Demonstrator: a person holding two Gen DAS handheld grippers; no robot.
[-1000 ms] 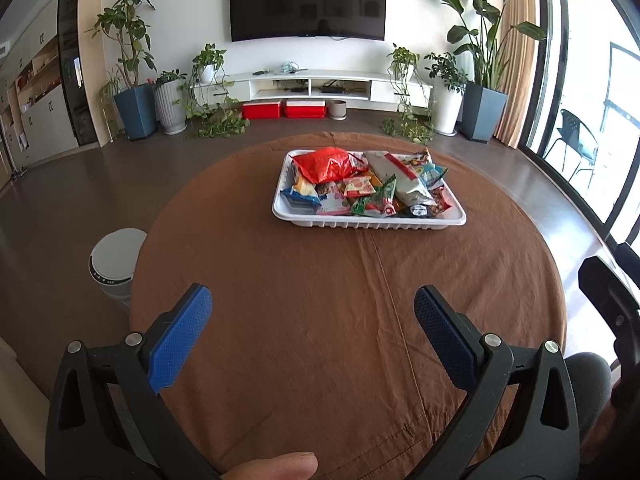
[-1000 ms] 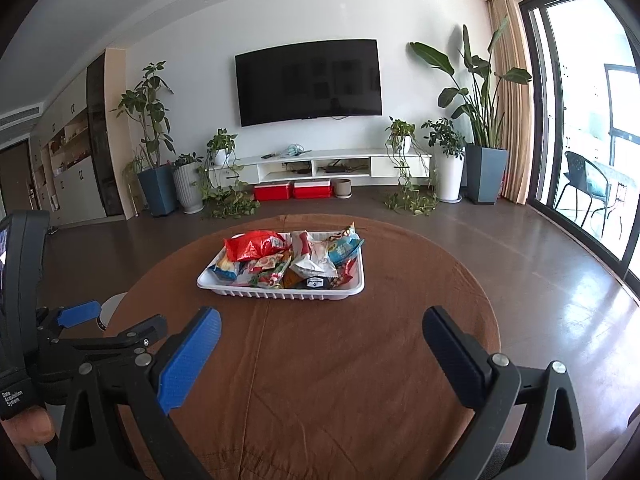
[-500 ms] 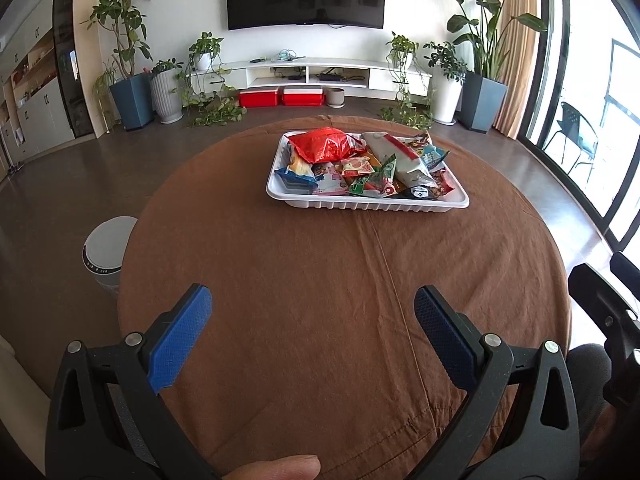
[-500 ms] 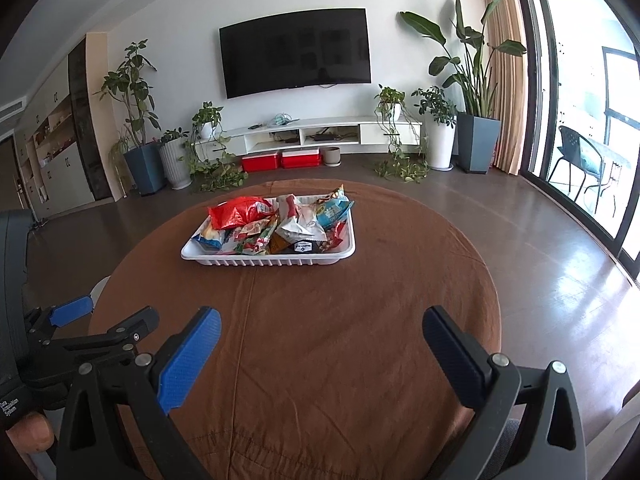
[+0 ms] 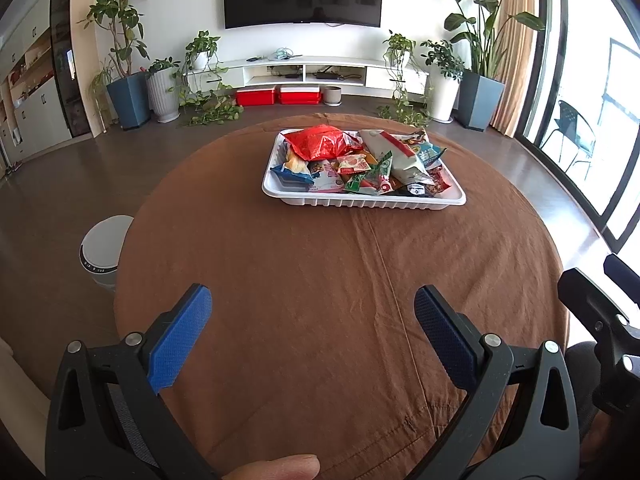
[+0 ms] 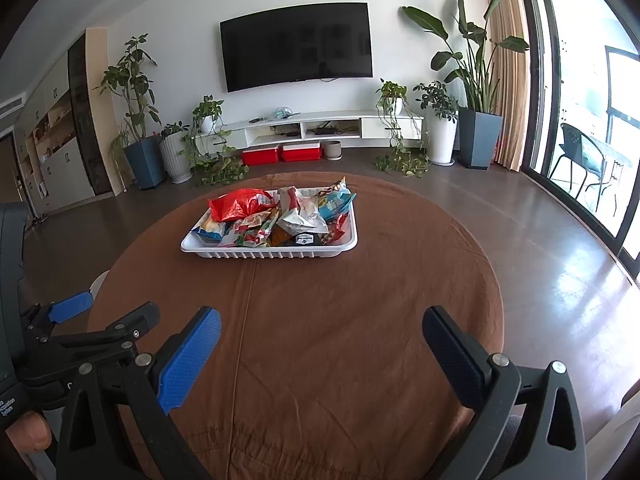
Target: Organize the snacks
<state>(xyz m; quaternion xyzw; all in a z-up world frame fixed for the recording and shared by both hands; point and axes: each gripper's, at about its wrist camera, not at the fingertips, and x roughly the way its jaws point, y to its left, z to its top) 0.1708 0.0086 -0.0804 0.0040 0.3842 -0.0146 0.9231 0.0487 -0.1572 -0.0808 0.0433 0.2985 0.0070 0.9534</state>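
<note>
A white ribbed tray [image 5: 360, 201] [image 6: 264, 255] sits on the far half of a round table under a brown cloth [image 5: 320, 288]. Several snack packets are piled in it, with a red bag [image 5: 318, 142] [image 6: 240, 204] on top at the back left. My left gripper [image 5: 312, 308] hangs open over the near part of the table, well short of the tray, nothing between its blue pads. My right gripper [image 6: 320, 332] is also open and empty, beside it on the right. In the right wrist view the left gripper [image 6: 80, 332] shows at the left edge.
A white round bin [image 5: 104, 250] stands on the floor left of the table. Beyond the table are a TV [image 6: 298, 46], a low white cabinet, two red boxes [image 5: 278, 95] and potted plants [image 6: 476, 136]. Glass doors [image 5: 600, 120] run along the right.
Both cameras have tilted and shifted slightly, so the tray sits a little differently in each view. Both grippers stay open and empty; the tray and snacks have not moved.
</note>
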